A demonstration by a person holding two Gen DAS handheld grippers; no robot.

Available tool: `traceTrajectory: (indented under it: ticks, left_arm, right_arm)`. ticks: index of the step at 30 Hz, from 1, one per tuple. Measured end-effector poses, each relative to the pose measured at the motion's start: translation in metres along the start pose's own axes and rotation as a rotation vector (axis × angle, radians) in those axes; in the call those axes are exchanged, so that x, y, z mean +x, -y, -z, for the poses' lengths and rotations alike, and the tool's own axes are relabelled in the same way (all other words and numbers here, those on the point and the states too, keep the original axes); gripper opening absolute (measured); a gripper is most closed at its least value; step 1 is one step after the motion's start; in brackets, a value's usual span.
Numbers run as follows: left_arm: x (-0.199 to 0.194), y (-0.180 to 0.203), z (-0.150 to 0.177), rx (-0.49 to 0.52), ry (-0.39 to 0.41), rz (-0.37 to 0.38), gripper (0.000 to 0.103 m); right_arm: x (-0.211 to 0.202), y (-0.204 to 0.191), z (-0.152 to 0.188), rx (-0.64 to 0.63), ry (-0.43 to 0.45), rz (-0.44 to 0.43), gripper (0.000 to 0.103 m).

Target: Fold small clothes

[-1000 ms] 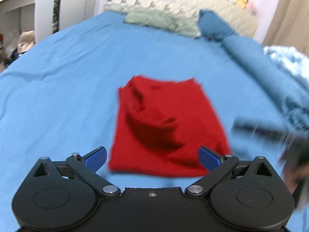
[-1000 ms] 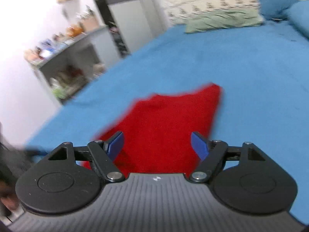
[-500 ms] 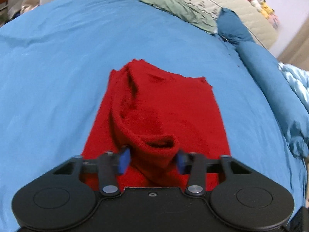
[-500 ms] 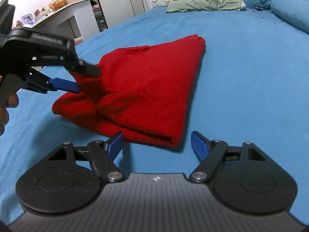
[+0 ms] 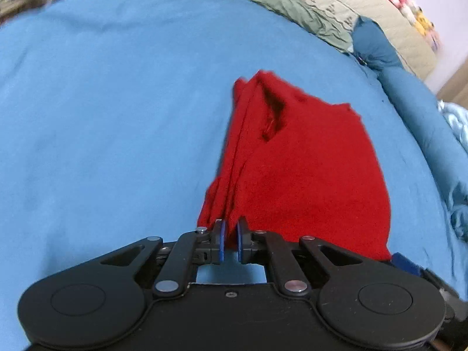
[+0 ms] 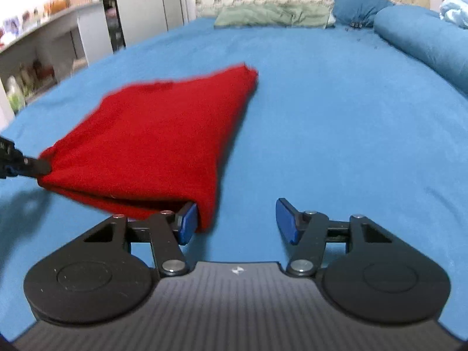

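Red knit garment (image 5: 307,169), on the blue bedsheet (image 5: 117,102): its near corner, slack half a second earlier, is now pinched and lifted by the left gripper (image 5: 229,241); the right gripper (image 6: 234,219) gapes, one pad touching the opposite corner, fold underway.

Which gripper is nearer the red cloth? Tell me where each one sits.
Left. The left gripper is clamped on the near edge of the red cloth. The right gripper is open at its near corner, one finger touching the fabric, nothing pinched.
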State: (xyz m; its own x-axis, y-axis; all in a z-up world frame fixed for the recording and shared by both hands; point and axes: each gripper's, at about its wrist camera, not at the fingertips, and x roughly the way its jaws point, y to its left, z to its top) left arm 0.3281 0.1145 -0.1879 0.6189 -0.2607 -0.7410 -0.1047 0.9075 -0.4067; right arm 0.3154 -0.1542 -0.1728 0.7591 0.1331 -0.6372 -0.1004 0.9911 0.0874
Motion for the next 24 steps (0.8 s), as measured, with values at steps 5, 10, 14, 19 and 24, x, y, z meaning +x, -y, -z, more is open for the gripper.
traceTrajectory:
  ticks: [5, 10, 14, 19, 24]
  left_arm:
    - [-0.009, 0.009, -0.002, 0.049, 0.025, -0.012, 0.010]
    - [-0.042, 0.034, -0.019, 0.198, 0.100, -0.051, 0.036]
    - [-0.052, 0.052, -0.057, 0.293, 0.153, -0.025, 0.102]
    - [-0.006, 0.056, -0.094, 0.320, 0.065, 0.012, 0.103]
    - [0.048, 0.043, -0.103, 0.300, -0.038, 0.033, 0.100]
  right_arm:
    - [-0.004, -0.001, 0.005, -0.048, -0.005, -0.006, 0.072]
    - [-0.027, 0.015, -0.015, -0.037, -0.020, -0.082, 0.085]
    - [-0.046, 0.027, -0.059, -0.029, 0.005, -0.162, 0.103]
    - [-0.018, 0.045, -0.116, 0.070, -0.078, -0.247, 0.103]
    - [0.053, 0.058, -0.133, 0.228, -0.215, -0.316, 0.103]
